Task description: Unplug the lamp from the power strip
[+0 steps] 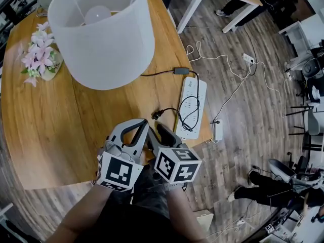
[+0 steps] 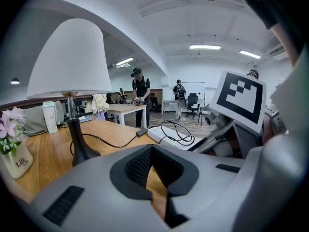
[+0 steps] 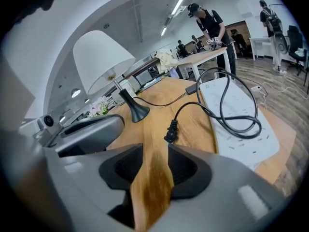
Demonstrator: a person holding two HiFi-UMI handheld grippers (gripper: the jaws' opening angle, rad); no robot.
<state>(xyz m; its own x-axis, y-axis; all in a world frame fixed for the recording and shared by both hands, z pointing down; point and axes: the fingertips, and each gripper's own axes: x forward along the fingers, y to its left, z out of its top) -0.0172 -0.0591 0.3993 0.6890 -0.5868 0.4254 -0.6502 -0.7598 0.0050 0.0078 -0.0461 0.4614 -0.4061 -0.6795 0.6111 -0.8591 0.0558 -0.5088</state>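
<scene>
The lamp [image 1: 101, 34] with a white shade stands at the back of the wooden table [image 1: 45, 135]. Its black cord [image 1: 188, 113] loops over the white power strip [image 1: 191, 105] near the right edge. The cord's black plug [image 1: 157, 115] lies loose on the wood, out of the strip. In the right gripper view the plug [image 3: 171, 131] rests just beyond my right gripper [image 3: 150, 151], whose jaws stand open with only bare wood between them. My left gripper [image 1: 140, 121] sits beside it to the left, tips together and empty. The lamp base [image 2: 79, 149] is ahead of it.
A small vase of pink flowers [image 1: 43, 59] sits at the table's left. The cord's inline switch [image 1: 180, 71] lies behind the strip. The table's right edge runs close past the strip; a second white strip [image 1: 217, 130] and cables lie on the floor. People stand at far desks.
</scene>
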